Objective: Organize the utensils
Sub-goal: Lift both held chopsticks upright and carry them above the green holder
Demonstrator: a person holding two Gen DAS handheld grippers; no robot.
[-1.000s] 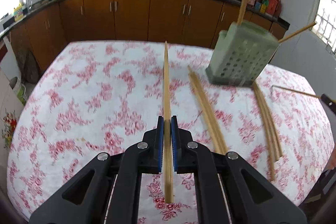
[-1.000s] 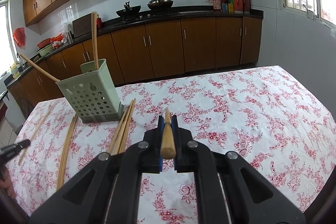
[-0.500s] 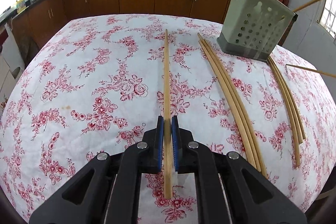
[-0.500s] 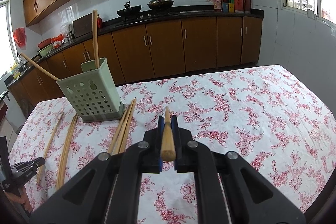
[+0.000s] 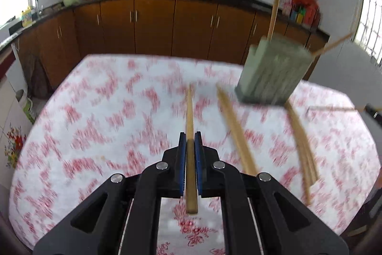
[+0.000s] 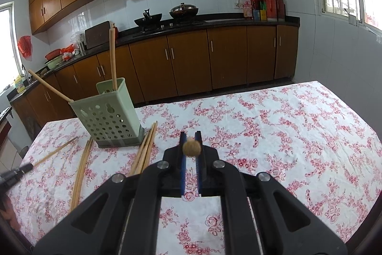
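held chopstick, left: a chopstick is clamped between the blue pads of the left gripper; it runs forward over the table, butt end sticking out behind the pads.
held chopstick, right: a second chopstick is pinched by the right gripper; only its round butt end is seen, the shaft is hidden behind it.
holder: the green perforated holder stands upright on the table, far left in the right wrist view; two chopsticks are already in it, one near upright, one leaning out to the left.
loose chopsticks: one bundle lies just beside the holder's right base, another bundle lies to its left, both flat on the cloth.
table: covered by a white cloth with red flowers.
blur: the left wrist view is smeared; holder holes and the count of sticks per bundle cannot be made out there.
cut off: holder chopstick tips run out of the left wrist view at the top.
view difference: only the right wrist view shows the left gripper's tip with its chopstick at the left edge; the held shaft's full length is seen only in the left wrist view.
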